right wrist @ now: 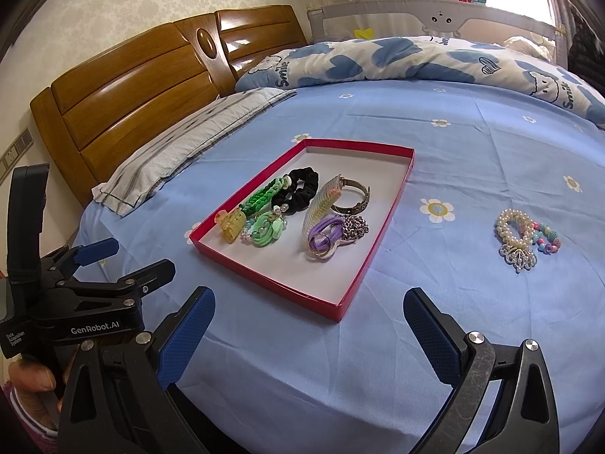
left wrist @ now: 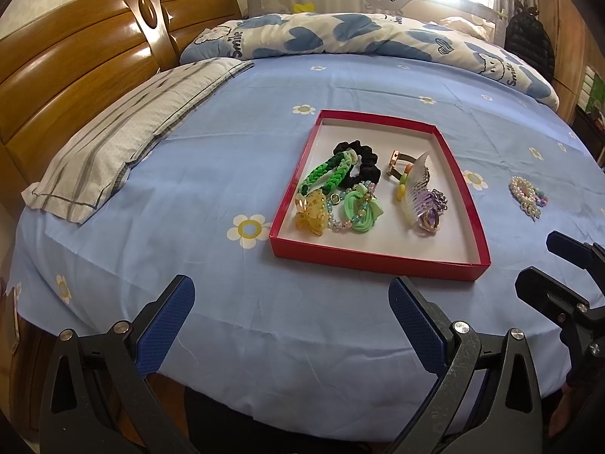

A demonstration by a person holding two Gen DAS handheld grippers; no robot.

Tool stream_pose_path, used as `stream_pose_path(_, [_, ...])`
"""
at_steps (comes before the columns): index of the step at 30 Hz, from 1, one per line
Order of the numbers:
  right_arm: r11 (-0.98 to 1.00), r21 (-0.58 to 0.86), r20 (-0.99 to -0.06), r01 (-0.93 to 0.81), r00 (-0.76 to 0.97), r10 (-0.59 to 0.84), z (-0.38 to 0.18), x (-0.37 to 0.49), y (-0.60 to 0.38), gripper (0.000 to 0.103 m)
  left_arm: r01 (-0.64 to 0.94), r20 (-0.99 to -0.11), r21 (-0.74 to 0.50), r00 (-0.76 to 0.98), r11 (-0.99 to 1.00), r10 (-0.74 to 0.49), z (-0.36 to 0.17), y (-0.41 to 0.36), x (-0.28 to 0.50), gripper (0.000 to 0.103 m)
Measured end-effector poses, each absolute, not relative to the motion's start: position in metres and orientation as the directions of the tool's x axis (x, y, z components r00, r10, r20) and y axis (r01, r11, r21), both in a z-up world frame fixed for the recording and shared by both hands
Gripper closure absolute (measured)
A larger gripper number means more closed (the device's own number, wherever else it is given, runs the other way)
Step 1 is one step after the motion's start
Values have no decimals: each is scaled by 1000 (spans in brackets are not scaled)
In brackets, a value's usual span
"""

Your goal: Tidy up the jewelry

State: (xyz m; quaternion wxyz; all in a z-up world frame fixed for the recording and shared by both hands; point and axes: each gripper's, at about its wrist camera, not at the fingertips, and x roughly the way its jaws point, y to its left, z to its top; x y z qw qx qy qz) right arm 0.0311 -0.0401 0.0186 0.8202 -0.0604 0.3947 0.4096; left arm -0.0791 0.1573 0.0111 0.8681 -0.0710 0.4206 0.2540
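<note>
Blue flowered bedsheet (right wrist: pixel 378 340), red tray (right wrist: pixel 385 204) mostly filled at centre, pearl bracelet cluster (right wrist: pixel 523 236) outstanding at right, left tongs (left wrist: pixel 291 302) and right tongs (right wrist: pixel 308 314) wide open, empty.

Both wrist views look low across the bed (left wrist: pixel 302 321) from its near edge, sharing the red tray (left wrist: pixel 378 257) close ahead

Scrunchie (left wrist: pixel 361 164) partly under braided band (left wrist: pixel 321 176)

headboard (left wrist: pixel 75 56): glossy varnished wood
sheet (left wrist: pixel 264 321): matt cloth
tray (left wrist: pixel 378 257): red card
gripper pads (right wrist: pixel 185 336): blue textured rubber
</note>
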Motion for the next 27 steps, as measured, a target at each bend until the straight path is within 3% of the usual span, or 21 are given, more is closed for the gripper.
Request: stream_pose_path(27, [656, 226, -694, -720, 354, 627, 22, 32, -39, 2, -486, -769, 100, 516, 868, 377, 11, 155, -76, 0])
